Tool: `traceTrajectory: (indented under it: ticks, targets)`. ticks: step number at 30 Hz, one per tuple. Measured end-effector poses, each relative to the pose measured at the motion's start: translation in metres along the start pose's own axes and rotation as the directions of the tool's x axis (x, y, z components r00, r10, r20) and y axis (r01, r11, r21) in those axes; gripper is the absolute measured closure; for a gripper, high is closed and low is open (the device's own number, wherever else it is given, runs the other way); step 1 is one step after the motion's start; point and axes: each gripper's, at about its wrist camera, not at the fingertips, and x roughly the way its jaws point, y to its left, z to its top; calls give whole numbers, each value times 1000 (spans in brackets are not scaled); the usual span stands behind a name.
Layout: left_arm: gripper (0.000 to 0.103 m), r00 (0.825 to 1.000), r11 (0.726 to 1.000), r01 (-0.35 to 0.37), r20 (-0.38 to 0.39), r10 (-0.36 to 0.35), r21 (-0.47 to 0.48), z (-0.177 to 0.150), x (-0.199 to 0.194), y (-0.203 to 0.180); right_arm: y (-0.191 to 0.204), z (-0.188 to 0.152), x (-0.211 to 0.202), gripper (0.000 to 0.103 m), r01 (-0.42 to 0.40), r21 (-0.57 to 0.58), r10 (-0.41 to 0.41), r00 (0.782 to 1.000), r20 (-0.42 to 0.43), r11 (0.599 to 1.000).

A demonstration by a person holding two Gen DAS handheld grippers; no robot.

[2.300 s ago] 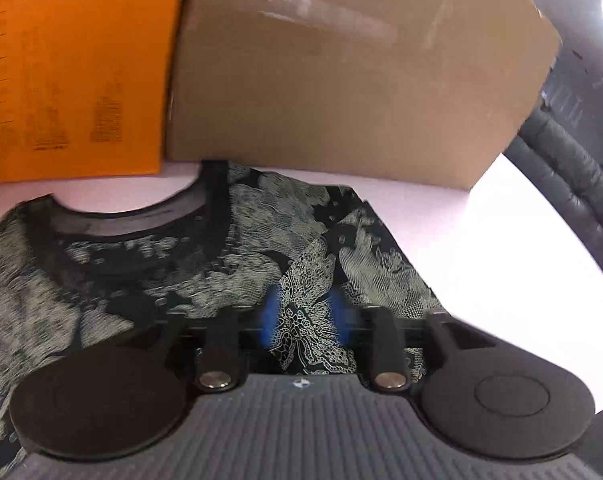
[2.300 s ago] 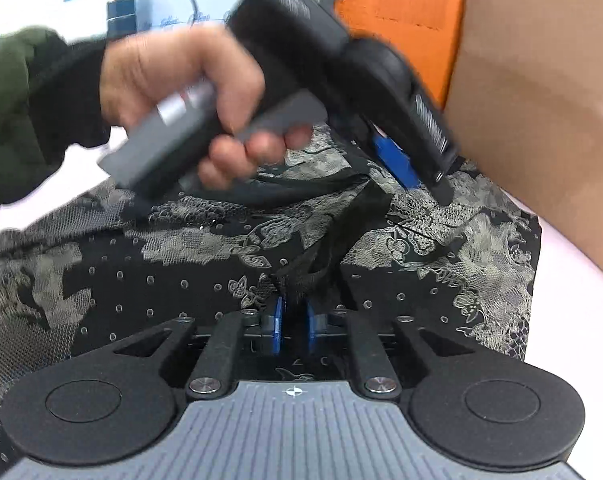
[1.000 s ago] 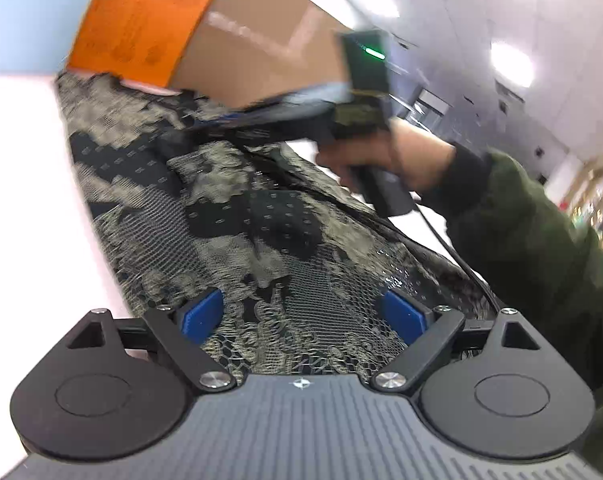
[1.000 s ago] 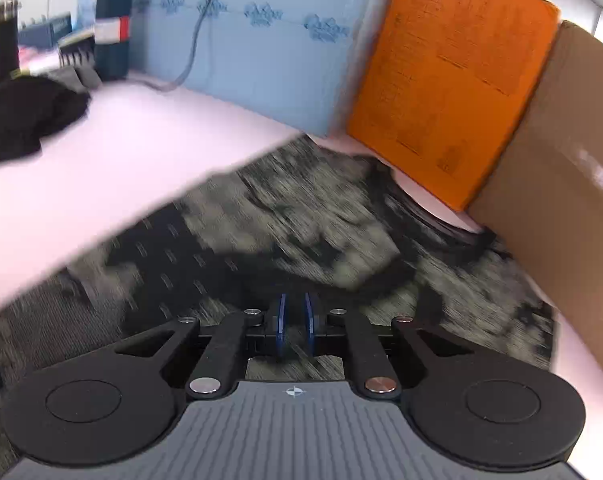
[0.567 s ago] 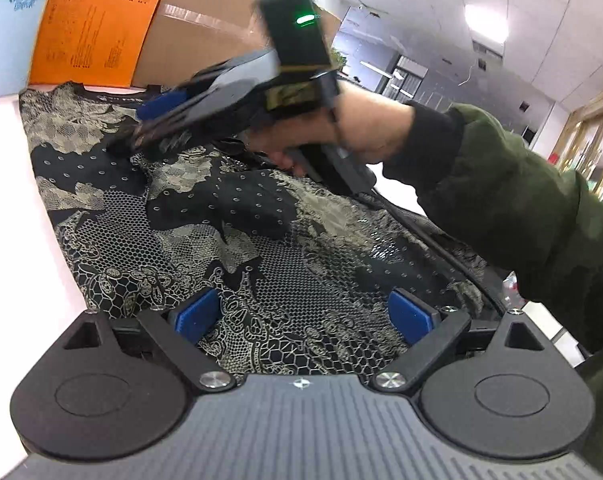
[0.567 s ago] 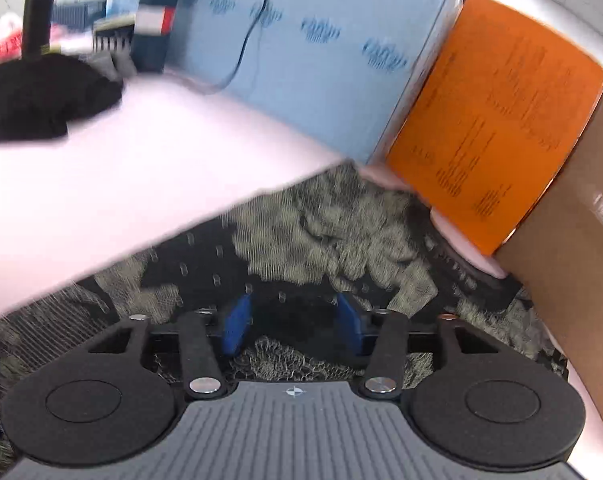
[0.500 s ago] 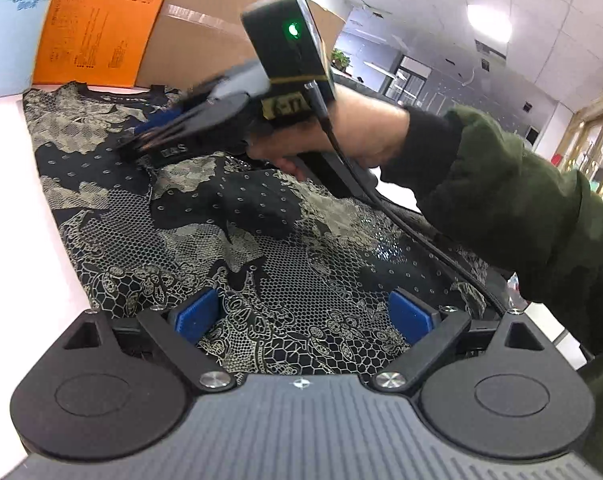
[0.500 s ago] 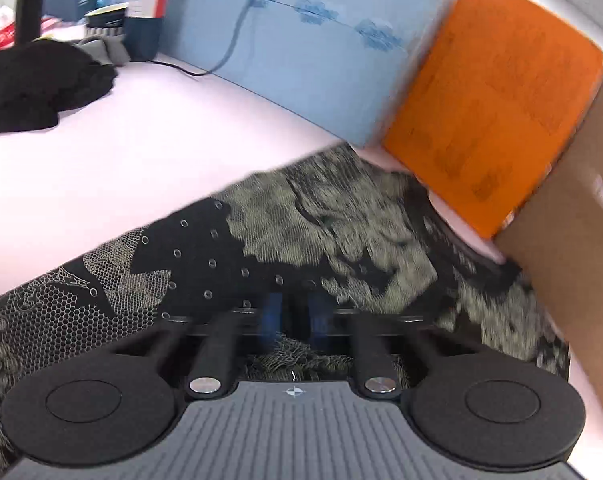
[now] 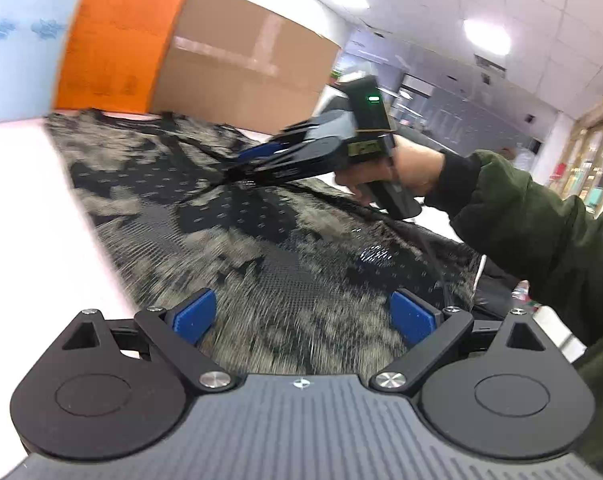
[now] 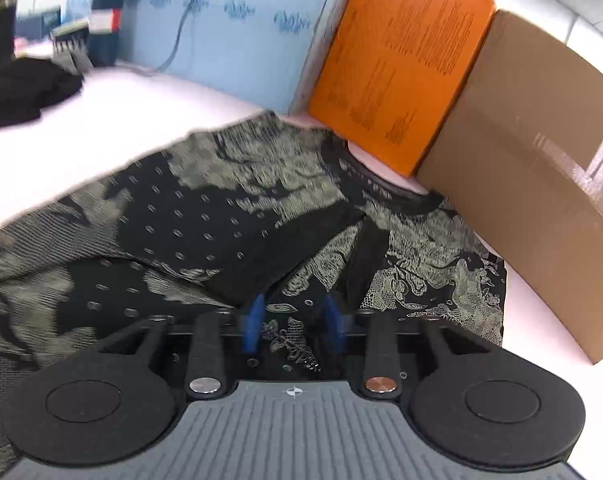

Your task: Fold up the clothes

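A black shirt with a beige lace print lies spread on the pale table, its collar toward the boxes. A flap of it lies folded over the middle. My right gripper hovers just over the shirt, its jaws opening; printed cloth shows between the blue pads, which do not press it. In the left wrist view a hand in a green sleeve holds that right gripper low over the shirt. My left gripper is over the shirt's near part, jaws wide and still opening, holding nothing.
An orange box and a brown cardboard box stand behind the collar, with a blue board to their left. A black cloth pile and dark bottles sit at the far left.
The right gripper, shut on a fold of the shirt a second ago, has spread its pads and let the cloth go. The left gripper's view has swung and its jaws widened slightly.
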Motion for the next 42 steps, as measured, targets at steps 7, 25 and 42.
traceTrajectory:
  ticks: [7,25,42]
  targets:
    - [0,968,972,-187,144,207,-143,-53,-66,-16,9,-24,-84,37,-216,192,179,965,194,957]
    - [96,967,985,-173,191,167,16,-64,-8,-96,106,-87,-148,17,-407,93,342,853,395,908]
    - [29,856,747,-514,301,419,421,-120,-61,-145,76,-66,-124,8,-435,216,353,874,334,874]
